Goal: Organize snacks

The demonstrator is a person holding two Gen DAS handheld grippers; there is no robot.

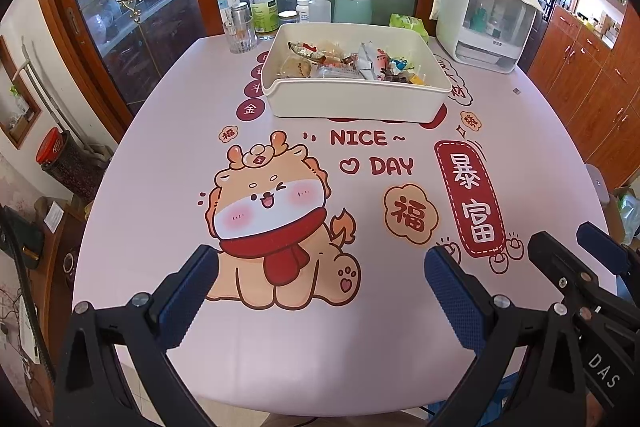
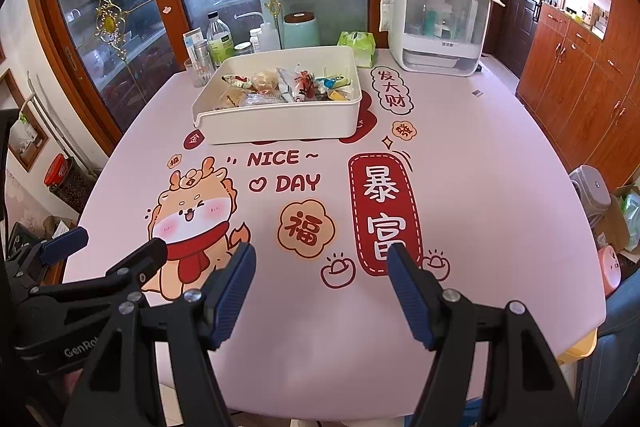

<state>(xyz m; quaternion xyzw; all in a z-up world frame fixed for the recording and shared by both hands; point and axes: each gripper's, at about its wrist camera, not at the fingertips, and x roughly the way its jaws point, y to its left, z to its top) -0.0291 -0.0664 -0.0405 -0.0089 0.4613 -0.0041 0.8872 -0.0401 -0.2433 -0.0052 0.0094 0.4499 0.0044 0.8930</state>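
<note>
1. Nearest the lens in the left wrist view, the left gripper (image 1: pixel 320 267), black with blue ribbed pads, hangs over the near edge of the pale pink printed tablecloth (image 1: pixel 160 155); its jaws stand wide apart with nothing between them.
2. The right gripper (image 2: pixel 322 263), of the same black and blue make, also has its jaws spread and empty, above the red printed banner.
3. Each view catches the other tool only in part: the right gripper pokes in at the left view's lower right, the left gripper at the right view's lower left.
4. Past the cartoon dragon print, the white rectangular plastic bin (image 1: pixel 352 103) sits toward the table's far side, holding the wrapped snacks (image 1: pixel 360 61); individual wrappers are too jumbled to name.
5. Behind it stand a ribbed clear glass (image 1: pixel 242 35), bottles and a mint-green lidded jar (image 1: pixel 352 5).
6. A green tissue pack (image 2: pixel 357 45) shows fully only in the right view; the bin partly hides it in the left.
7. The white cloth-draped countertop cabinet (image 2: pixel 436 27) has hazy contents.
</note>
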